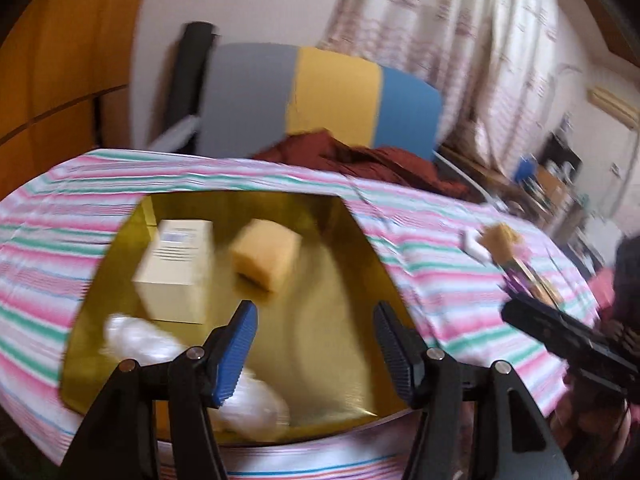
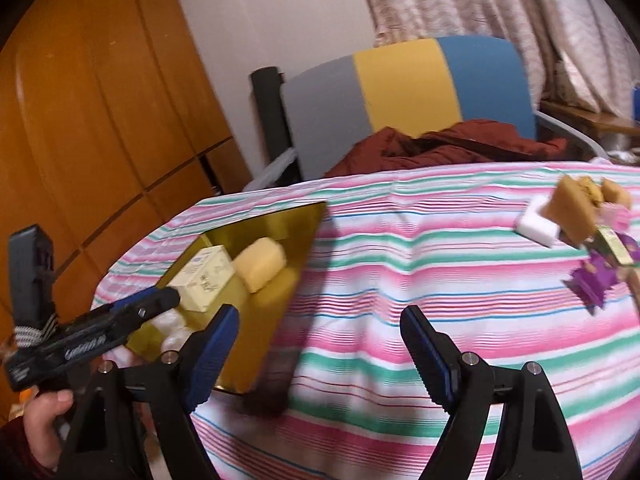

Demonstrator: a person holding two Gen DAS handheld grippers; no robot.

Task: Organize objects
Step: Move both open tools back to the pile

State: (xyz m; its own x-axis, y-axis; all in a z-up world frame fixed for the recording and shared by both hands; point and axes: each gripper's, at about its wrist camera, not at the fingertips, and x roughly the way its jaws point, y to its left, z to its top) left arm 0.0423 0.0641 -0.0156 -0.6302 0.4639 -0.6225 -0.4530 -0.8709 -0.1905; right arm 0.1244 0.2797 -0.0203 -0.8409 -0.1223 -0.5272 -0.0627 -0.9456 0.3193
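A gold tray (image 1: 340, 360) lies on the striped tablecloth; it also shows in the right wrist view (image 2: 276, 312). In it are a cream box (image 1: 176, 268), a yellow sponge (image 1: 266, 254) and a crumpled clear plastic bag (image 1: 160, 344). My left gripper (image 1: 316, 348) is open and empty above the tray's near edge. My right gripper (image 2: 320, 356) is open and empty over the cloth, right of the tray. Further right on the cloth lie a white block (image 2: 538, 222), brown sponge pieces (image 2: 572, 208) and a purple packet (image 2: 596, 276).
The table has a pink, green and white striped cloth (image 2: 400, 248). Behind it stands a chair (image 2: 404, 92) with a grey, yellow and blue back and a dark red garment (image 2: 440, 144) on it. A wooden cabinet (image 2: 88, 120) is at the left, curtains at the back.
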